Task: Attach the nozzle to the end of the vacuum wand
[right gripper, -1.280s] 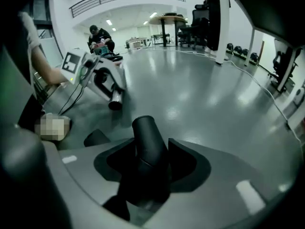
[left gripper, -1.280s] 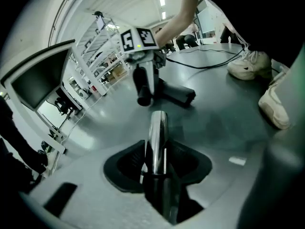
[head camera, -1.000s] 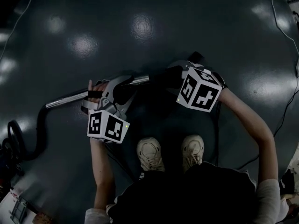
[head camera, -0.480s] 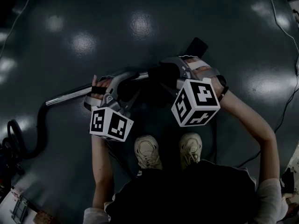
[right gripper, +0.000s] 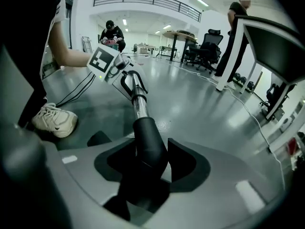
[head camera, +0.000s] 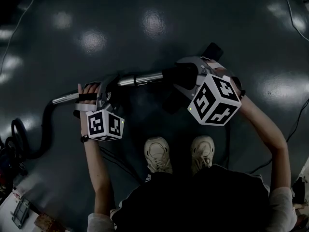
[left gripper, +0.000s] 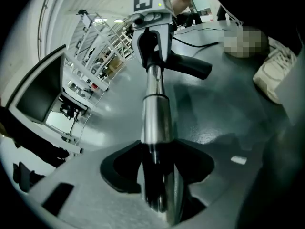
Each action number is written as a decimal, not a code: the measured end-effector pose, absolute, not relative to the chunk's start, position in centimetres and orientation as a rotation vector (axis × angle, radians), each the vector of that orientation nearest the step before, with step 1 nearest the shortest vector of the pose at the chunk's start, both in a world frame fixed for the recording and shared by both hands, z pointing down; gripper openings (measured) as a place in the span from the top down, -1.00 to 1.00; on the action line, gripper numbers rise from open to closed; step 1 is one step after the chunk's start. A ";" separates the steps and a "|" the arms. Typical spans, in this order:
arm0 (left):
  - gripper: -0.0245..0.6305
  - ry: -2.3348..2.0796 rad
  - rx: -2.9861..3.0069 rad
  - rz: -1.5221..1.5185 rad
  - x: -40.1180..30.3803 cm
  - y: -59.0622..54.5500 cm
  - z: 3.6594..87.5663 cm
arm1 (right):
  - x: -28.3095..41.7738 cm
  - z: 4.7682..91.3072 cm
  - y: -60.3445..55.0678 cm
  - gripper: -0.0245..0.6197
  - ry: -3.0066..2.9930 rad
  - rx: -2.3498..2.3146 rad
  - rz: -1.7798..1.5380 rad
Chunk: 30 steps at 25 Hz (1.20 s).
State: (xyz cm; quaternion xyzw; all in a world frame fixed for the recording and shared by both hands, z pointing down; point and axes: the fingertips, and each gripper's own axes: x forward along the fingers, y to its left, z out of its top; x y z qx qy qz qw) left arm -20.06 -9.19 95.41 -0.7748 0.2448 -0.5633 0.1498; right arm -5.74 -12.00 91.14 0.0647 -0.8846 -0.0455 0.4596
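Wand: chrome tube, smooth and mirror-bright, stepped (a thinner section runs into a thicker one). Its long axis lies nearly level across the head view, left to right, with the right end slightly farther from the person. It is held off the glossy grey floor. The left end bends into a black hose that curls down to the floor.

Nozzle: matte black, round collar. It sits at the wand's right end and points along the same axis (can't tell if fully seated).

Right claw is clamped on the nozzle. Left claw is opening, with the wand between its pads, toward the hose end.
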 end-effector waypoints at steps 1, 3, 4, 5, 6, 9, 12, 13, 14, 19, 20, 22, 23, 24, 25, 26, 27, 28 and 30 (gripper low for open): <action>0.33 0.692 -2.224 -1.609 -20.0 -9.4 95.6 | -5.6 91.0 -12.0 0.25 -2.178 0.160 -0.101; 0.35 0.701 -2.259 -1.592 -19.8 -9.5 95.7 | -5.4 91.2 -12.1 0.25 -2.173 0.162 -0.082; 0.35 0.711 -2.290 -1.588 -19.7 -9.5 95.8 | -5.5 91.4 -12.2 0.25 -2.172 0.168 -0.075; 0.35 0.721 -2.327 -1.586 -19.8 -9.5 96.1 | -5.6 91.6 -12.2 0.25 -2.172 0.179 -0.073; 0.35 0.726 -2.363 -1.585 -19.7 -9.5 96.3 | -5.7 91.9 -12.2 0.25 -2.172 0.195 -0.076; 0.35 0.706 -2.421 -1.585 -19.1 -9.4 97.0 | -5.7 92.7 -12.0 0.25 -2.145 0.235 -0.078; 0.35 0.672 -2.440 -1.603 -19.1 -9.4 96.9 | -6.5 92.7 -11.7 0.27 -2.064 0.226 -0.182; 0.34 0.671 -2.449 -1.612 -19.4 -9.1 97.0 | -7.2 92.7 -11.3 0.28 -2.053 0.201 -0.219; 0.34 0.667 -2.460 -1.622 -19.6 -8.6 97.1 | -7.8 92.9 -10.7 0.29 -2.051 0.172 -0.230; 0.33 0.608 -2.481 -1.627 -18.2 -7.9 98.0 | -8.8 94.1 -8.8 0.35 -2.000 0.038 -0.203; 0.33 0.606 -2.480 -1.627 -17.9 -7.8 98.1 | -9.0 94.2 -8.6 0.35 -2.001 0.030 -0.205; 0.33 0.600 -2.482 -1.621 -17.6 -7.7 98.5 | -9.3 94.6 -8.5 0.35 -2.014 0.035 -0.203; 0.33 0.599 -2.483 -1.614 -17.4 -7.8 98.6 | -9.4 94.7 -8.5 0.35 -2.025 0.040 -0.201; 0.33 0.603 -2.482 -1.605 -17.3 -7.9 98.7 | -9.6 94.8 -8.5 0.35 -2.036 0.042 -0.198; 0.33 0.608 -2.479 -1.596 -17.2 -8.0 98.7 | -9.7 94.8 -8.5 0.34 -2.044 0.043 -0.193; 0.32 0.614 -2.477 -1.589 -17.2 -8.1 98.7 | -9.8 94.9 -8.6 0.34 -2.055 0.043 -0.182; 0.31 0.618 -2.477 -1.584 -17.2 -8.1 98.7 | -9.8 94.7 -8.6 0.33 -2.075 0.048 -0.159; 0.30 0.624 -2.486 -1.577 -17.2 -8.1 98.5 | -9.9 94.3 -8.7 0.33 -2.109 0.064 -0.120; 0.23 0.670 -2.562 -1.519 -17.1 -8.2 97.4 | -9.5 92.7 -9.7 0.35 -2.215 0.157 0.011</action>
